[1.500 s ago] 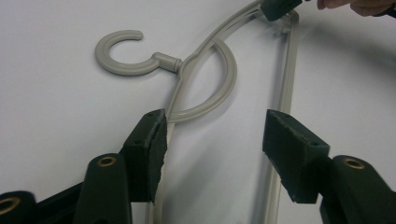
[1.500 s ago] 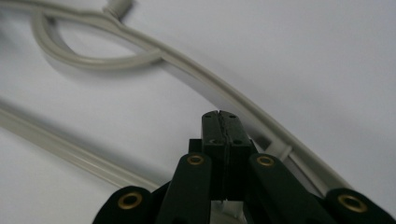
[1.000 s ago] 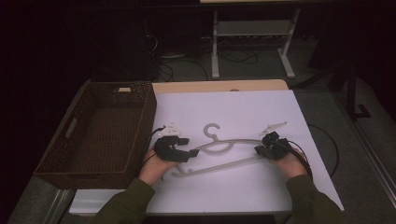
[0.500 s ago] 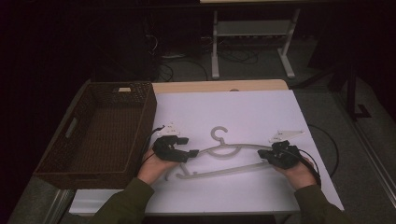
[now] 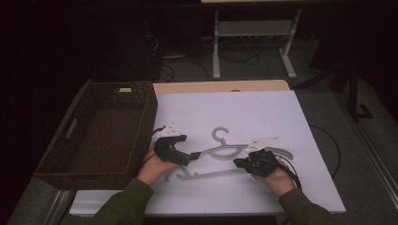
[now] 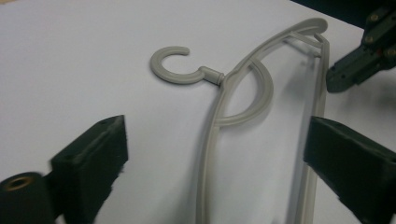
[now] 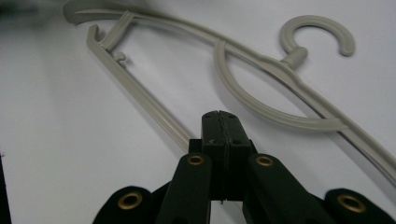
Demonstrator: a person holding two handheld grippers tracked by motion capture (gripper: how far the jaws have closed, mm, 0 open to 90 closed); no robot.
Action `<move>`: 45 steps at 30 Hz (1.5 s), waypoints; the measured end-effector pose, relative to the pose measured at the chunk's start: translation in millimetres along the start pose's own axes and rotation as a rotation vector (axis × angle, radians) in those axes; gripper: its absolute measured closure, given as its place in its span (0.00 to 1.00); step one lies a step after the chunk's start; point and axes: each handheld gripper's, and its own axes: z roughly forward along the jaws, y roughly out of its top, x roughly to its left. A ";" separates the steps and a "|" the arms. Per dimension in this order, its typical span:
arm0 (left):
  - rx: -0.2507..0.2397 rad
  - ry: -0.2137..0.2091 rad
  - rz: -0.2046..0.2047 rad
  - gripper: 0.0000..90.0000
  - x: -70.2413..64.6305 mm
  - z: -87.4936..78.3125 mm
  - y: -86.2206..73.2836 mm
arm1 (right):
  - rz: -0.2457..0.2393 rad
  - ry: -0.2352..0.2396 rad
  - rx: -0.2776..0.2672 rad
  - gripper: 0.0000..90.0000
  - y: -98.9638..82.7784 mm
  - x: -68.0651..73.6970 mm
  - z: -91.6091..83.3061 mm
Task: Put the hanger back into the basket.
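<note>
The grey plastic clothes hanger (image 5: pixel 225 157) with its C-shaped hook lies flat on the white table cover (image 5: pixel 263 112), near the front edge between your two hands, hook pointing away from you. Your right gripper (image 5: pixel 244 163) has its black jaws pressed together on the hanger's thin bottom bar; in the right gripper view the bar runs straight into the closed tips, so that end looks pinched and under your control. Your left gripper (image 5: pixel 191 157) sits at the other end with its jaws spread wide; they have just been opening, and in the left gripper view both the bar and the shoulder rail pass between the pads without touching either. That looks like a release, leaving the hanger to the right hand alone. The dark brown woven basket (image 5: pixel 56 161) stands to your left, just beside the left hand, a likely place for the hanger to go.
</note>
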 end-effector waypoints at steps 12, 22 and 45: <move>-0.009 0.011 -0.016 0.00 1.9 0.7 -0.5 | -0.021 0.022 0.046 0.99 -3.6 4.8 12.8; 0.005 0.011 -0.025 0.00 4.2 2.2 -1.2 | -0.054 -0.004 0.092 1.00 -5.6 6.8 19.8; 0.191 -0.032 0.132 0.34 -0.5 38.7 8.9 | -0.038 0.009 0.104 1.00 -7.6 5.2 22.8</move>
